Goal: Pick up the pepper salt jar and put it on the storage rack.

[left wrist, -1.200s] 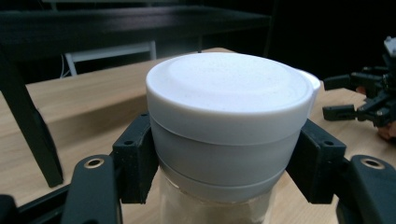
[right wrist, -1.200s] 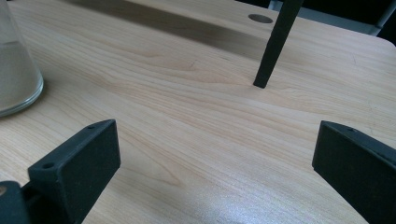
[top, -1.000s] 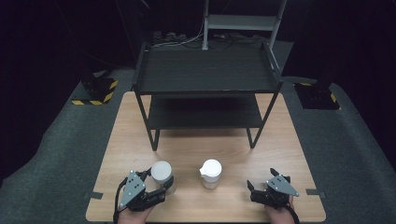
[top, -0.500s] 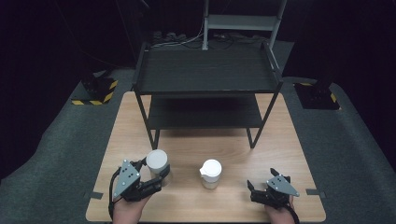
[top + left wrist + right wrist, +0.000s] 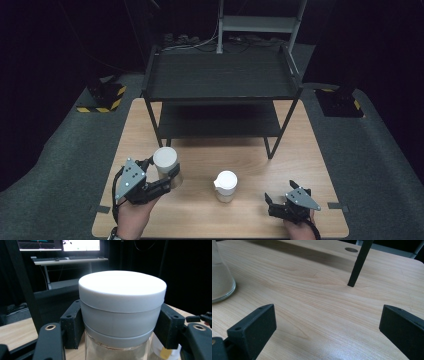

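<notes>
My left gripper is shut on a glass jar with a white lid and holds it upright above the table's front left. In the left gripper view the black pads clamp the jar just below its lid, one on each side. A second white-lidded jar stands on the wooden table near the front middle. My right gripper sits low at the front right, open, with bare wood between its jaws. That second jar's glass base shows at the left of the right gripper view.
A black two-level shelf rack stands across the back half of the table; one thin leg comes down ahead of the right gripper. Grey carpet surrounds the table. A desk with monitors is far behind.
My left gripper has risen off the table with the jar in it, shifting slightly left. The right gripper and the middle jar have stayed put.
</notes>
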